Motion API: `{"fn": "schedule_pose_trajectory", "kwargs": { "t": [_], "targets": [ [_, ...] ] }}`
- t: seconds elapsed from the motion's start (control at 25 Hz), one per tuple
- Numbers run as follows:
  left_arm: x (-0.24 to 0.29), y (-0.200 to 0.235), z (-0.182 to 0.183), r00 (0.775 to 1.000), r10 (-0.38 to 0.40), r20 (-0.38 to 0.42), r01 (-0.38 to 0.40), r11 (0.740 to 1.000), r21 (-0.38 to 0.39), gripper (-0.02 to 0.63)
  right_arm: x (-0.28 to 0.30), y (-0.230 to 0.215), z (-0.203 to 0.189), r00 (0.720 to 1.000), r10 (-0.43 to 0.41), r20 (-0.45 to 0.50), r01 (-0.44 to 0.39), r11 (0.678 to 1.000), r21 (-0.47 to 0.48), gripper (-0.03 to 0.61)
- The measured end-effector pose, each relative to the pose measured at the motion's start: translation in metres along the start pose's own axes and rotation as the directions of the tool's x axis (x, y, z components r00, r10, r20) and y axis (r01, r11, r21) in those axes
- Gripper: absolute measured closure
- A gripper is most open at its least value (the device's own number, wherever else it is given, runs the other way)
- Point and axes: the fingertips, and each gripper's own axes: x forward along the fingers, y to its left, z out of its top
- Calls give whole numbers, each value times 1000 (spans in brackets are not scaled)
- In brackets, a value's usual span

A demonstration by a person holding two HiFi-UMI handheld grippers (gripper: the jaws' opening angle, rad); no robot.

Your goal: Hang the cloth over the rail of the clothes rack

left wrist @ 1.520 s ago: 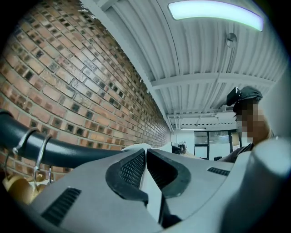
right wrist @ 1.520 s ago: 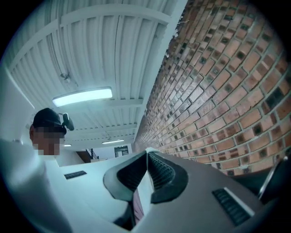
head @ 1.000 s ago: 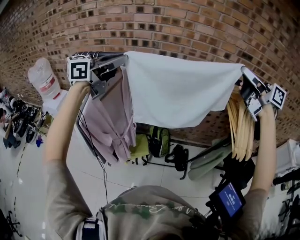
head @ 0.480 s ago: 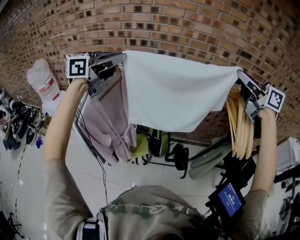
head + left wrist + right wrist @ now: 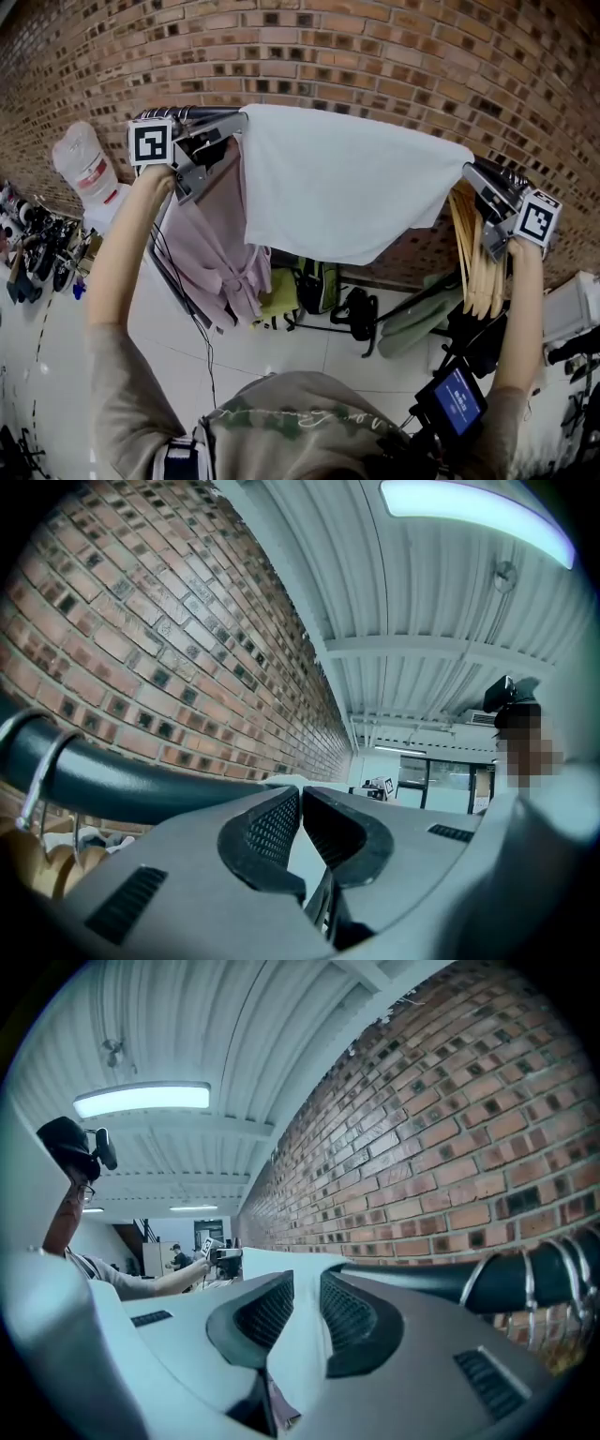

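Observation:
A white cloth point(image 5: 347, 187) lies spread over the dark rail point(image 5: 192, 114) of the clothes rack, hanging down on my side. My left gripper point(image 5: 230, 127) is shut on the cloth's left top corner beside the rail point(image 5: 112, 780); its jaws point(image 5: 301, 803) meet with only a thin cloth edge between them. My right gripper point(image 5: 473, 175) is at the cloth's right top corner. Its jaws point(image 5: 307, 1302) have just been opening and stand slightly apart, with the cloth point(image 5: 300, 1335) lying loosely between them, next to the rail point(image 5: 441, 1283).
A pink garment point(image 5: 220, 234) hangs on the rail left of the cloth, and wooden hangers point(image 5: 478, 253) hang at the right end. A brick wall point(image 5: 375, 56) runs right behind the rack. Bags point(image 5: 319, 281) and a white sack point(image 5: 84, 164) lie on the floor.
My right gripper has sunk and rolled, bringing the cloth's right corner down toward the rail. The left gripper has hardly moved.

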Motion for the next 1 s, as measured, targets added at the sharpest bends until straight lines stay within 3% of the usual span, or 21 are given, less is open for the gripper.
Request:
{"fn": "schedule_pose_trajectory", "kwargs": {
  "t": [0.16,0.24,0.52,0.88,0.92,1.0],
  "targets": [
    [0,-1,1,1000,-3,7,3,1000,0,595,-6,0,-11,1000,-8,8,8,1000,8,504],
    [0,-1,0,1000,5,5,-5,1000,4,595,-9,-4,-25,1000,-20,-12,20,1000,5,442],
    [2,-4,1,1000,-5,-1,5,998,66,595,4,-13,-64,998,-16,-57,17,999,27,442],
    [0,-5,-9,1000,-27,-15,29,987,158,595,16,-17,-77,998,32,-52,-29,998,52,443],
    [0,-6,-10,1000,-16,-25,20,982,189,595,16,-17,-76,999,32,-44,-30,998,49,446],
    [-3,-6,-14,999,14,-41,-4,971,239,594,14,-18,-75,999,33,-29,-32,998,48,539]
  ]
}}
